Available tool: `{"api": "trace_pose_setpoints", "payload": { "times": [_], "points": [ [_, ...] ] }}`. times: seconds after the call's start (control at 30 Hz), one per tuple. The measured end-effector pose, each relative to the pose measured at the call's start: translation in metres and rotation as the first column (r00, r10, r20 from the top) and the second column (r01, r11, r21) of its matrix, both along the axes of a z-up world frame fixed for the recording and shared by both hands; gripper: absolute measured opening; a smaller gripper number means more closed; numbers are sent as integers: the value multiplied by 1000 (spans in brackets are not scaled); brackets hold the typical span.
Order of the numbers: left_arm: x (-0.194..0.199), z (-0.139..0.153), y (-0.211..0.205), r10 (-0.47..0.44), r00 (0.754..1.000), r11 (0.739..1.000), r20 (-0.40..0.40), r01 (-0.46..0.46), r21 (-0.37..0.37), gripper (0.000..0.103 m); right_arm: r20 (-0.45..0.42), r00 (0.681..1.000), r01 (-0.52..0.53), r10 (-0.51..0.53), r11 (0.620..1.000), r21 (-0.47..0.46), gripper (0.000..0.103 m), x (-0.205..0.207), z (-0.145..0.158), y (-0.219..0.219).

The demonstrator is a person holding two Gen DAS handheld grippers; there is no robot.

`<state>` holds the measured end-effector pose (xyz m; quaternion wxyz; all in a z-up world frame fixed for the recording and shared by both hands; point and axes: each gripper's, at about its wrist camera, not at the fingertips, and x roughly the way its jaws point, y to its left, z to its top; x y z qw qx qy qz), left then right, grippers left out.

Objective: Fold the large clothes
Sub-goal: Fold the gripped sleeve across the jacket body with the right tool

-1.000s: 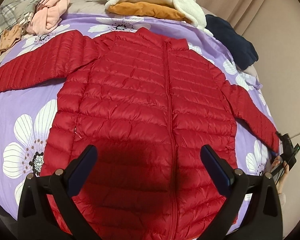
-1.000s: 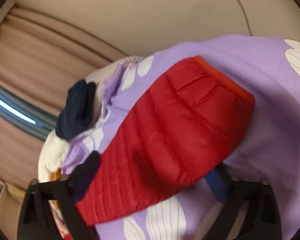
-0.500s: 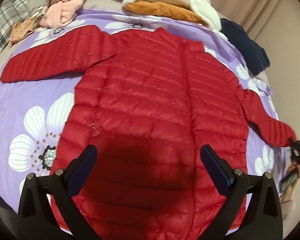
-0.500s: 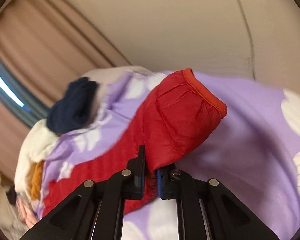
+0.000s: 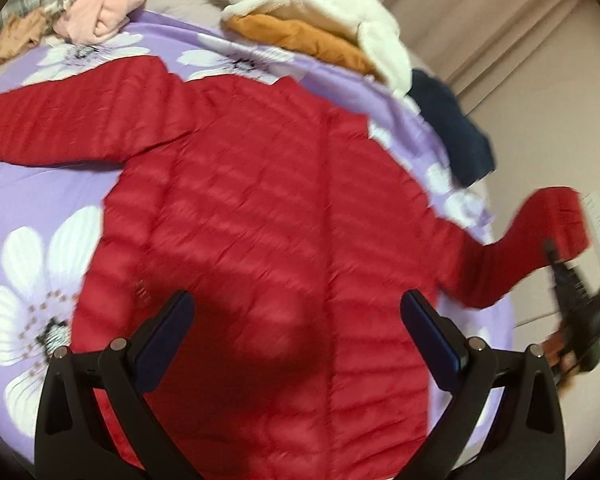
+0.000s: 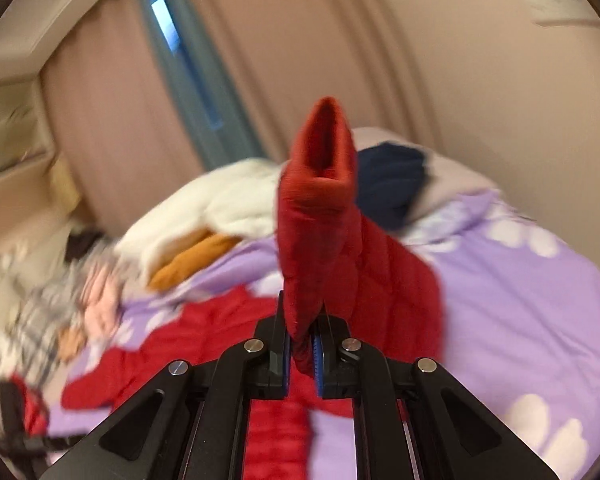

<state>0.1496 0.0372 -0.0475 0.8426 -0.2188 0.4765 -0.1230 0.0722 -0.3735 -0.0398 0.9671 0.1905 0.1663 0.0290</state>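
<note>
A red quilted puffer jacket point(image 5: 268, 216) lies front-up on a purple floral bedspread point(image 5: 40, 248), its left sleeve stretched out flat. My left gripper point(image 5: 296, 340) is open and empty, hovering above the jacket's lower front. My right gripper point(image 6: 302, 344) is shut on the jacket's right sleeve point(image 6: 320, 216) near the cuff and holds it lifted off the bed, cuff pointing up. In the left wrist view the raised sleeve point(image 5: 540, 232) and the right gripper point(image 5: 572, 292) show at the right edge.
A white fleece and orange garment pile point(image 5: 320, 12), a navy garment point(image 5: 456, 128) and pink clothes point(image 5: 112, 4) lie along the bed's far side. A wall and curtains point(image 6: 340, 60) stand behind the bed. The bed's right edge point(image 5: 504, 320) is close to the wall.
My right gripper closed on the right sleeve's cuff and lifted it off the bed. My left gripper stayed open and drifted over the jacket.
</note>
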Motion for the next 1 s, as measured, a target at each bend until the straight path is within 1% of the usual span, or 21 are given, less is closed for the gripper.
{"api": "trace_pose_setpoints", "payload": {
  "times": [0.03,0.07,0.13,0.17,0.2,0.27,0.33,0.47,0.53,0.63,0.7,0.73,0.77,0.8,0.83,0.87,0.9,0.93,0.97,1.0],
  "points": [
    [6,0,2,3,1000,999,-3,-3,-36,103,-7,999,-34,34,999,-32,10,7,0,18],
    [14,0,4,-9,1000,996,-15,8,-89,103,-12,998,-56,55,997,-52,10,11,-2,28],
    [26,-1,4,-32,999,986,-32,27,-164,103,-30,993,-116,114,989,-96,10,25,-7,56],
    [29,-1,3,-41,999,982,-34,34,-187,103,-39,989,-143,139,983,-118,10,33,-10,72],
    [36,-1,1,-67,997,971,-33,58,-233,103,-50,984,-175,169,975,-136,10,39,-14,87],
    [47,-4,-2,-79,996,952,-39,64,-300,103,-70,972,-232,224,960,-158,10,49,-22,110],
    [57,-7,-4,-105,994,924,-40,83,-374,103,-94,958,-283,270,943,-175,10,55,-33,132],
    [75,-17,-1,-101,993,885,-63,61,-462,102,-148,930,-365,338,901,-236,10,60,-53,177],
    [89,-28,1,-95,991,869,-93,37,-493,102,-173,917,-395,360,883,-253,10,63,-60,191],
    [108,-48,3,-114,982,840,-149,16,-542,101,-206,899,-433,387,857,-279,10,68,-73,212],
    [115,-54,4,-122,979,835,-165,11,-550,97,-217,891,-449,399,844,-294,10,71,-78,223],
    [121,-56,4,-118,978,839,-171,6,-544,92,-222,888,-456,403,838,-301,10,71,-82,230],
    [123,-57,5,-116,979,844,-170,7,-536,77,-227,883,-464,410,832,-304,10,71,-83,232],
    [126,-57,3,-111,979,859,-170,9,-512,65,-230,881,-468,413,828,-308,10,72,-85,236],
    [131,-55,-1,-118,978,885,-172,25,-464,39,-233,880,-471,414,825,-313,10,72,-86,240],
    [134,-54,-5,-125,977,902,-175,39,-430,15,-235,880,-470,412,824,-316,10,73,-88,244],
    [137,-54,-8,-126,976,919,-176,49,-391,13,-238,882,-466,406,828,-313,12,73,-88,242],
    [139,-54,-10,-119,978,933,-171,52,-355,13,-243,883,-462,401,832,-308,14,73,-88,240],
    [141,-50,-11,-110,981,942,-161,51,-332,13,-249,883,-459,397,839,-292,17,73,-87,236],
    [142,-46,-9,-91,985,950,-145,42,-311,13,-254,883,-458,395,845,-275,27,73,-87,232]
  ]
}}
